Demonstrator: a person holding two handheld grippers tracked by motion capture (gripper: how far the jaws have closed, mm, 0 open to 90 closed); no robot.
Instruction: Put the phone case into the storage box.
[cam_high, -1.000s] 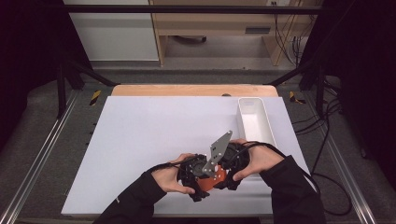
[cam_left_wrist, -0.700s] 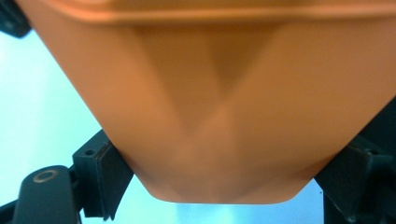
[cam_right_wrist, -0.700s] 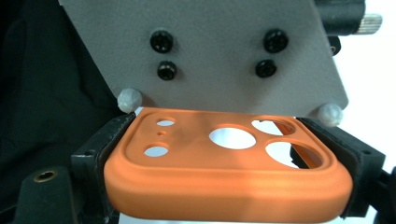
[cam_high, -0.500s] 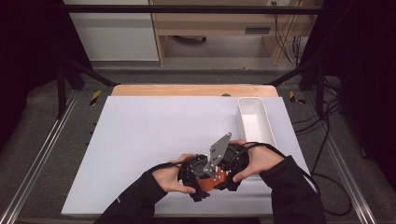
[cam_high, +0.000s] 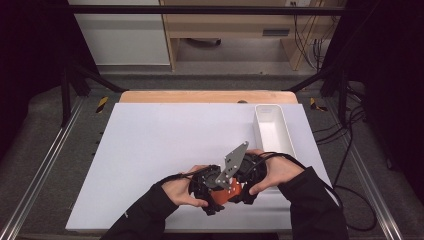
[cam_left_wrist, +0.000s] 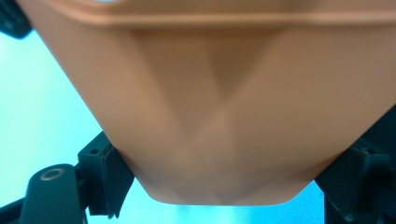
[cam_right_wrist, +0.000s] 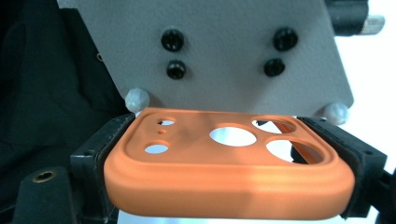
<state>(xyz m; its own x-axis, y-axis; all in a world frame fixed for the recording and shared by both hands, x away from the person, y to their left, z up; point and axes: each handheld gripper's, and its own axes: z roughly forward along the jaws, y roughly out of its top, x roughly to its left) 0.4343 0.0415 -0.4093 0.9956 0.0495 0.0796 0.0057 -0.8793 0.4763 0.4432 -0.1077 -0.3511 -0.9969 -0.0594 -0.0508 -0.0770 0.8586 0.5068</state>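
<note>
At about five o'clock on the white counter (cam_high: 165, 145), near its front edge, the person's two hands meet over one small thing: an orange rubbery phone case with round camera cut-outs (cam_right_wrist: 224, 161). From above, only a patch of it shows between the black bodies of the two tools.

The left tongs (cam_high: 216, 196) are pinching the case: in the left gripper view its smooth orange back sits pressed between the two black jaws, one at seven o'clock and the other at four o'clock of that picture, and the jaws have just been closing on it.

The right tongs (cam_right_wrist: 229, 175) are likewise pinching the case, with one jaw hard against each side of its thick rim. Their jaws have just eased open a touch, yet the pads are against the case on both sides. Beyond the case, the grey three-cornered plate (cam_right_wrist: 210, 51) of the left tool stands close, with four dark screws in it.

A long white plastic tray (cam_high: 272, 131) lies at about two o'clock on the counter, well apart from the hands.
</note>
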